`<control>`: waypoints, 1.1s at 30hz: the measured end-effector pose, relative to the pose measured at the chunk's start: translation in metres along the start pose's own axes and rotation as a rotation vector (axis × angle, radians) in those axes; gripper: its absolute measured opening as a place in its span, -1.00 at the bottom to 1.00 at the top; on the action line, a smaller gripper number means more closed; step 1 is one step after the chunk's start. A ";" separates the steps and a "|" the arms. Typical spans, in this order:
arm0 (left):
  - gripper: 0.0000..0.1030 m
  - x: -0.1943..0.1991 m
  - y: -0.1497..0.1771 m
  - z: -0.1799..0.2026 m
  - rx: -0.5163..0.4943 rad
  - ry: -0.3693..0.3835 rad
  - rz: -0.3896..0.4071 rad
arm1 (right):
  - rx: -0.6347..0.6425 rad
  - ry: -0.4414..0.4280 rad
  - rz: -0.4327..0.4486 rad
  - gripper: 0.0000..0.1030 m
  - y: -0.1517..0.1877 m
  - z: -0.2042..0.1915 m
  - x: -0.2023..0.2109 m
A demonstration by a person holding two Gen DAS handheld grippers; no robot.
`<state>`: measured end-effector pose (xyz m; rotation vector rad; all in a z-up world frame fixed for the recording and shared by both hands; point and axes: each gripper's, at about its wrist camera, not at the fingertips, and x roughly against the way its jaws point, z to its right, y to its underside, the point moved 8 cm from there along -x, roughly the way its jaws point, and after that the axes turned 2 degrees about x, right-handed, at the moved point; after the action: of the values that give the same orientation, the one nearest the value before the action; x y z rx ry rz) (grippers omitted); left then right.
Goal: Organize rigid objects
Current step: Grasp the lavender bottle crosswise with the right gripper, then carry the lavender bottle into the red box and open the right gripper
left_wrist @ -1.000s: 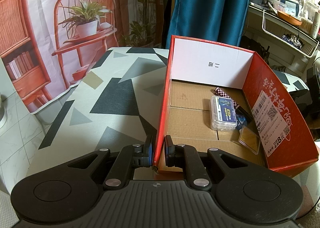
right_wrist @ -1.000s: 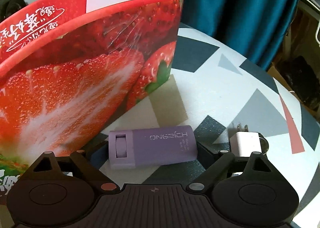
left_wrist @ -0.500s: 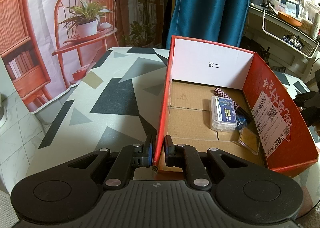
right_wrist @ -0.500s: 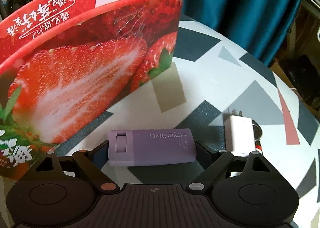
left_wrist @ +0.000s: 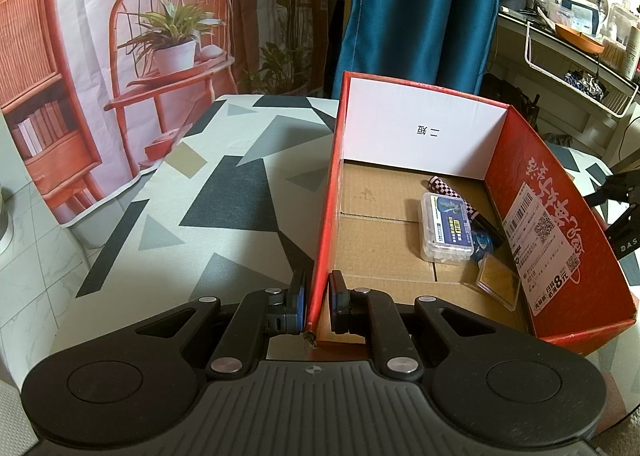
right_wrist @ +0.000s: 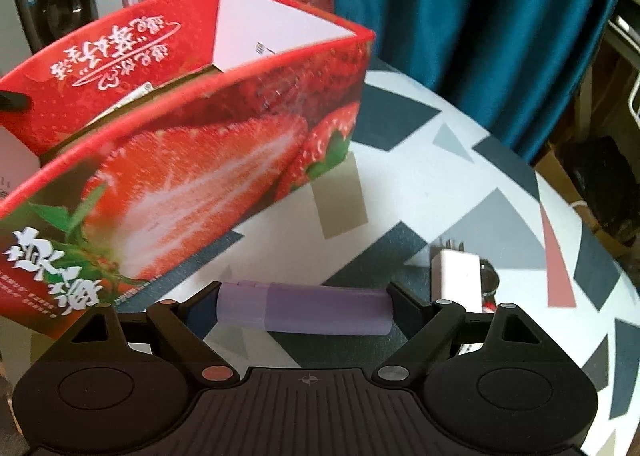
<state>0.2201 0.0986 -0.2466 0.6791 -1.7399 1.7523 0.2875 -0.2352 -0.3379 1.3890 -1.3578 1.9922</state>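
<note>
A red strawberry-print cardboard box (left_wrist: 552,216) stands open on the patterned table. My left gripper (left_wrist: 318,302) is shut on the box's left wall near its front corner. Inside lie a clear plastic case (left_wrist: 446,232), a checkered tube (left_wrist: 444,186), a small gold-filled clear case (left_wrist: 498,284) and a blue item (left_wrist: 484,246). My right gripper (right_wrist: 304,308) is shut on a purple rectangular device (right_wrist: 308,308), held above the table beside the box's strawberry side (right_wrist: 208,176). A white plug adapter (right_wrist: 456,276) lies on the table just beyond the right finger.
The table (left_wrist: 224,200) has a grey, black and white geometric cloth. A teal curtain (left_wrist: 416,12) hangs behind it. A cluttered shelf (left_wrist: 576,36) stands at the right. A printed backdrop with a chair (left_wrist: 168,40) hangs at the left. A keyring (right_wrist: 490,282) lies by the adapter.
My right gripper has lifted the purple device off the table and risen, so the box's open top now shows. The left gripper and box have not moved.
</note>
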 end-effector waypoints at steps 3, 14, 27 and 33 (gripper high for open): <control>-0.73 0.000 0.000 0.000 0.000 0.000 0.000 | 0.044 0.008 0.017 0.63 -0.010 -0.002 0.013; -0.73 -0.001 0.000 0.002 0.001 0.001 0.000 | 0.255 0.020 0.141 0.63 -0.077 -0.020 0.082; -0.73 -0.001 0.000 0.002 0.001 0.003 0.000 | 0.461 -0.052 0.135 0.63 -0.115 -0.080 0.045; -0.73 -0.001 0.000 0.002 0.001 0.002 0.000 | 0.516 -0.066 0.087 0.62 -0.099 -0.092 0.025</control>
<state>0.2210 0.0963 -0.2477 0.6778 -1.7382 1.7533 0.2999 -0.1153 -0.2716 1.6392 -0.9751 2.4933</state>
